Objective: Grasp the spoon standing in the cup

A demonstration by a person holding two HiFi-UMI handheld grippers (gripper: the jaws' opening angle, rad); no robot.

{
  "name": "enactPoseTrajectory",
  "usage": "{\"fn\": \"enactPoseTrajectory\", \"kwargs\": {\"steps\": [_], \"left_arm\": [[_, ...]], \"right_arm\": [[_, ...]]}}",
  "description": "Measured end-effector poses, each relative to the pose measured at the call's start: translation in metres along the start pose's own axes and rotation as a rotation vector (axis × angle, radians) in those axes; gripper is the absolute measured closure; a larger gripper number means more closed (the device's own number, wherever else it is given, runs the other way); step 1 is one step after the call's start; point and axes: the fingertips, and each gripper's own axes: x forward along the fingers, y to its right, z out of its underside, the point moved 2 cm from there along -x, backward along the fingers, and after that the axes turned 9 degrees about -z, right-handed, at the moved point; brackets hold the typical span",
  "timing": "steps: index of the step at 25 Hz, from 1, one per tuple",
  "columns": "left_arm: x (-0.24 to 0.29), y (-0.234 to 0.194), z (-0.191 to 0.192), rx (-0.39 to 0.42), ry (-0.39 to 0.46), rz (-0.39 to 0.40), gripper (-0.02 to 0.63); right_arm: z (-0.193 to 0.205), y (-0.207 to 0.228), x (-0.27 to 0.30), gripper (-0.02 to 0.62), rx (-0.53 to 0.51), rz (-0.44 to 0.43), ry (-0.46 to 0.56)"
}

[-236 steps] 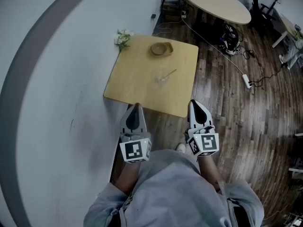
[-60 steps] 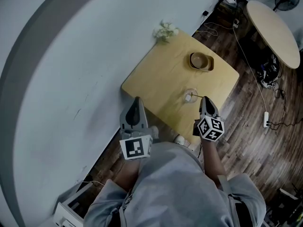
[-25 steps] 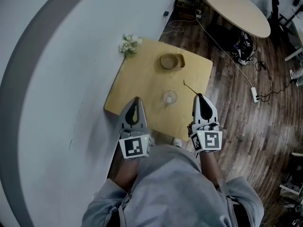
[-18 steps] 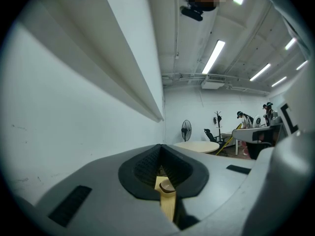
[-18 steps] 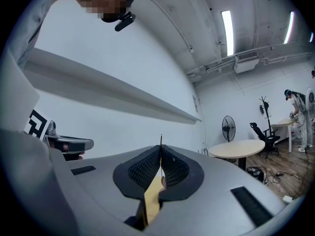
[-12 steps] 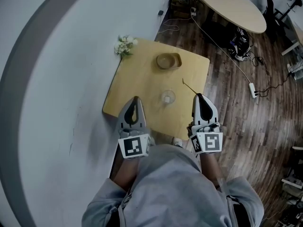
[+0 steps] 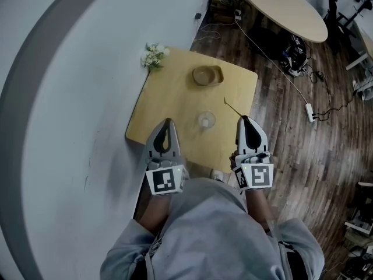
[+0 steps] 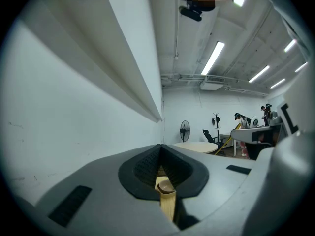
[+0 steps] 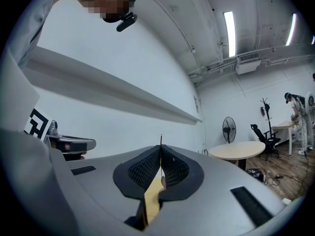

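Observation:
A thin spoon (image 7: 232, 106) sticks out forward and to the left from my right gripper (image 7: 245, 118), which is shut on its lower end. It hangs over the right part of the wooden table (image 7: 169, 98), to the right of the clear cup (image 7: 205, 120); the cup stands without a spoon. In the right gripper view the spoon (image 9: 161, 140) shows as a fine line rising from the closed right gripper (image 9: 161, 149). My left gripper (image 7: 168, 121) is shut with nothing in it, over the table's near edge; in the left gripper view the left gripper (image 8: 161, 149) has its pads together.
A brown bowl (image 7: 207, 74) sits at the far side of the table, and a small bunch of flowers (image 7: 152, 56) at its far left corner by the white wall. A round table (image 7: 285, 2) and a power strip with cables (image 7: 309, 107) lie beyond on the wood floor.
The spoon that stood in the cup is now out of it, in my right gripper beside the cup. Over the last second both grippers have barely moved.

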Motion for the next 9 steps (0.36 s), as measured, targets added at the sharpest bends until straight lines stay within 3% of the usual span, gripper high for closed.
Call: {"fn": "enactPoseTrajectory", "kwargs": {"steps": [9], "left_arm": [[-0.0032,0.0021,-0.0042,-0.005,0.018,-0.002,0.604]], "right_arm": [[-0.0012,-0.0013,-0.0023,0.592,-0.002,-0.009,0.000]]}}
